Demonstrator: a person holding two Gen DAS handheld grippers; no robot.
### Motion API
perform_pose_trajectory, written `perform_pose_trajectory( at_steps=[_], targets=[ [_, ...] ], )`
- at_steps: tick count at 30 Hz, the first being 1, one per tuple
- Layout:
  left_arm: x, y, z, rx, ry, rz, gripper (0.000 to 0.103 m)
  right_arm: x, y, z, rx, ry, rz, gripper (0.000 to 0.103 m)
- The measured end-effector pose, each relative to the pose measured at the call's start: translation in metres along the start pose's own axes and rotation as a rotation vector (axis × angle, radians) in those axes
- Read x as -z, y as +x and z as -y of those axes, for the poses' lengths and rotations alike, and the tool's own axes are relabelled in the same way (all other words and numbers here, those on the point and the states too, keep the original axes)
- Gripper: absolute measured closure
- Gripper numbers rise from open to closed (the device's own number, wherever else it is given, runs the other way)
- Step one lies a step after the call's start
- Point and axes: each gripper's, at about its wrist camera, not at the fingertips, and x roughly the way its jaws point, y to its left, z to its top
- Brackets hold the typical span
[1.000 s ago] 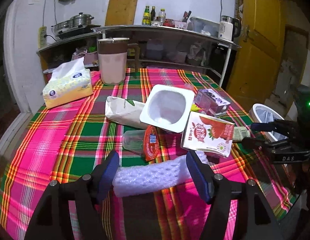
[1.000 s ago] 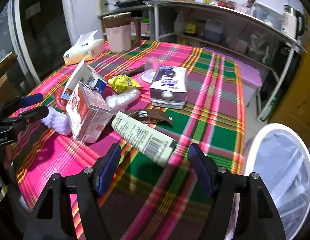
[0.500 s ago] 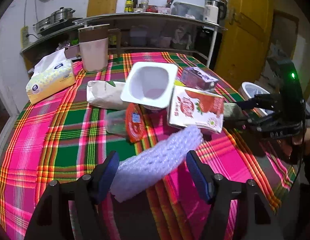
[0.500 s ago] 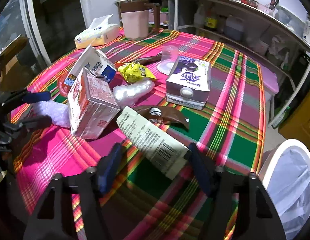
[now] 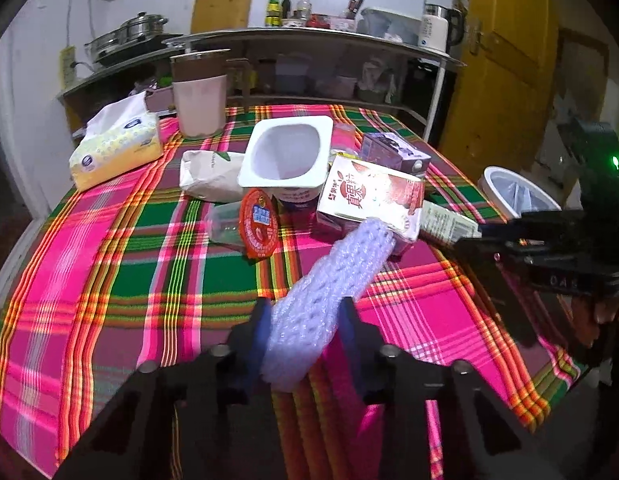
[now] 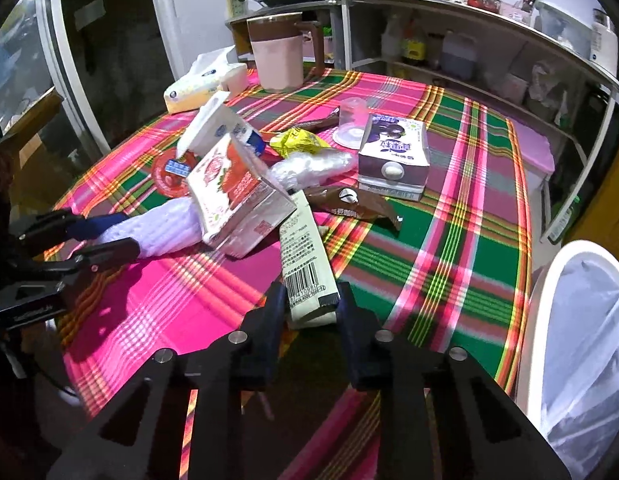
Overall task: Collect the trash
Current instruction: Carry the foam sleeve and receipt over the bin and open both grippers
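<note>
My left gripper [image 5: 305, 320] is closing its jaws, and the blue pads press a purple-white foam net sleeve [image 5: 329, 276] that points away toward the red juice carton [image 5: 369, 196]. In the right wrist view my right gripper [image 6: 311, 300] is closing too, pads against the barcode end of a cream packet [image 6: 303, 248] lying on the plaid tablecloth [image 6: 449, 260]. Its far end reaches under the red juice carton [image 6: 237, 196]. More trash lies behind: a white tub [image 5: 287, 156], a red lid [image 5: 259, 224], a purple carton [image 6: 393, 160] and a brown wrapper [image 6: 357, 204].
A white bin [image 6: 581, 340] with a clear liner stands off the table's right edge. At the back of the table are a tissue box [image 5: 113, 148] and a pink jug [image 5: 199, 96]. Behind are kitchen shelves [image 6: 489, 40] and a yellow door [image 5: 505, 60].
Both grippers went from wide open to closed, the left on the foam net, the right on the cream packet. The foam net swung from lying crosswise to pointing away.
</note>
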Motion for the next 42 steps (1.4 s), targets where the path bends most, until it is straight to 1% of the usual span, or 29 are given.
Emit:
perform_pose_trajectory(
  at_steps=[1,3,5,9,14,18,22,25,31,37,42],
  targets=[
    [0.001,-0.002,0.000,0.017,-0.015,-0.004,0.081,0.002,-0.003,-0.001,-0.002,0.009,0.005,0.076],
    [0.003,-0.004,0.002,0.019,-0.031,-0.004,0.088,0.006,-0.007,-0.002,-0.004,0.022,0.012,0.077],
    [0.005,-0.007,0.005,0.020,-0.040,-0.002,0.090,0.011,-0.011,-0.001,-0.006,0.039,0.018,0.077],
    [0.009,-0.015,0.011,0.037,-0.064,0.002,0.091,0.021,-0.024,0.000,-0.002,0.075,0.038,0.077],
    [0.012,-0.028,0.021,0.051,-0.066,0.021,0.091,0.031,-0.042,0.003,0.004,0.116,0.072,0.077],
    [0.010,-0.039,0.029,0.062,-0.066,0.042,0.091,0.039,-0.055,0.007,0.014,0.146,0.095,0.077],
    [0.005,-0.045,0.039,0.092,-0.069,0.054,0.091,0.046,-0.071,0.017,0.033,0.185,0.128,0.077],
    [-0.003,-0.042,0.054,0.118,-0.047,0.055,0.091,0.051,-0.084,0.028,0.057,0.220,0.150,0.077],
    [-0.030,-0.025,0.101,0.196,0.037,0.057,0.091,0.068,-0.109,0.060,0.130,0.308,0.186,0.077],
    [-0.054,-0.003,0.155,0.275,0.132,0.058,0.091,0.088,-0.125,0.097,0.213,0.398,0.193,0.076],
    [-0.067,0.022,0.194,0.327,0.184,0.029,0.091,0.101,-0.131,0.120,0.264,0.451,0.182,0.076]
  ],
)
